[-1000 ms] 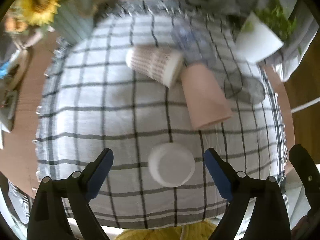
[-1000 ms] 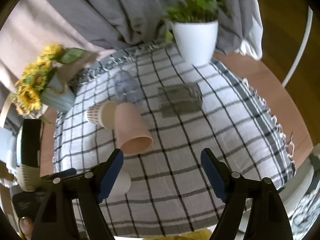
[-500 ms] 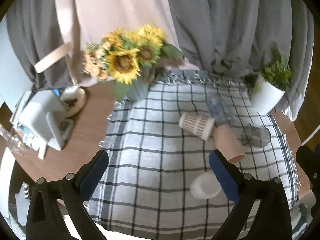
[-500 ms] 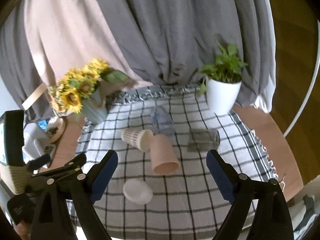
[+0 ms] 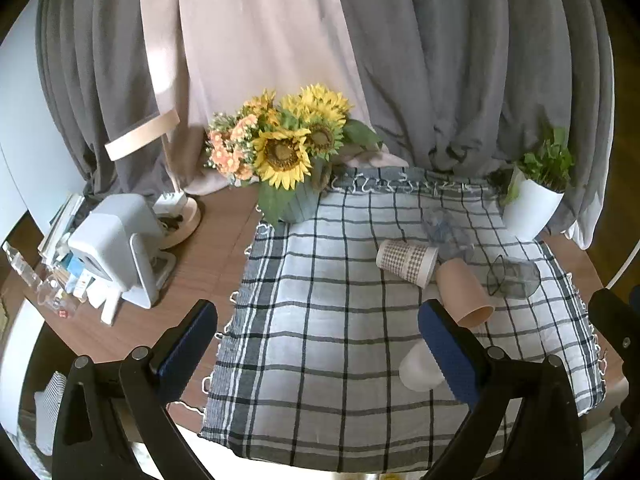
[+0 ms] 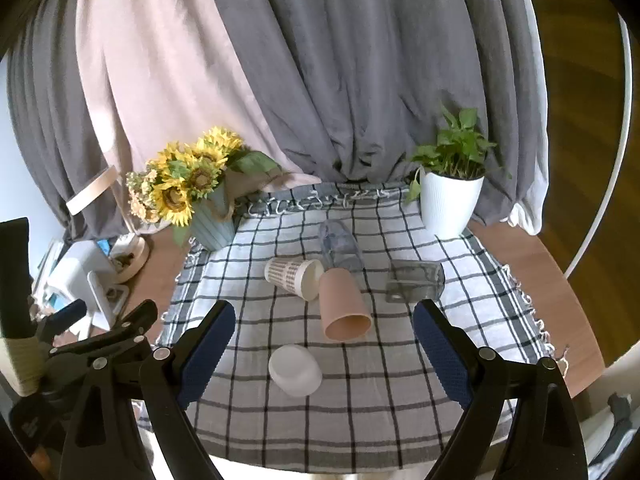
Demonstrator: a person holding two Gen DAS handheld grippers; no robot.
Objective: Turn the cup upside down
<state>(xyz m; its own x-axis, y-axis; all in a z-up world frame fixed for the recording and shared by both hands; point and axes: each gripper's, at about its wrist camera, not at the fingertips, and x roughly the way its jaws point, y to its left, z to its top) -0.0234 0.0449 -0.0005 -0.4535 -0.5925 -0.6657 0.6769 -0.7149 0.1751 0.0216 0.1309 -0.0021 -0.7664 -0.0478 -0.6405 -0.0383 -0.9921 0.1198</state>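
Observation:
A white cup (image 6: 295,369) stands upside down on the checked cloth (image 6: 360,400) near the front; in the left wrist view it (image 5: 416,368) is partly hidden by a finger. Behind it lie a pink cup (image 6: 343,305), a patterned paper cup (image 6: 294,276), a clear plastic cup (image 6: 339,245) and a clear glass (image 6: 416,282), all on their sides. My right gripper (image 6: 320,356) is open and empty, raised in front of the cups. My left gripper (image 5: 316,348) is open and empty, raised left of the cups.
A sunflower vase (image 6: 212,224) stands at the cloth's back left and a white plant pot (image 6: 450,206) at the back right. A white appliance (image 5: 116,248) and clutter sit on the wooden table (image 5: 208,264) to the left. Curtains hang behind.
Both grippers have pulled back and up from the table, away from the upside-down white cup. The cups have not moved.

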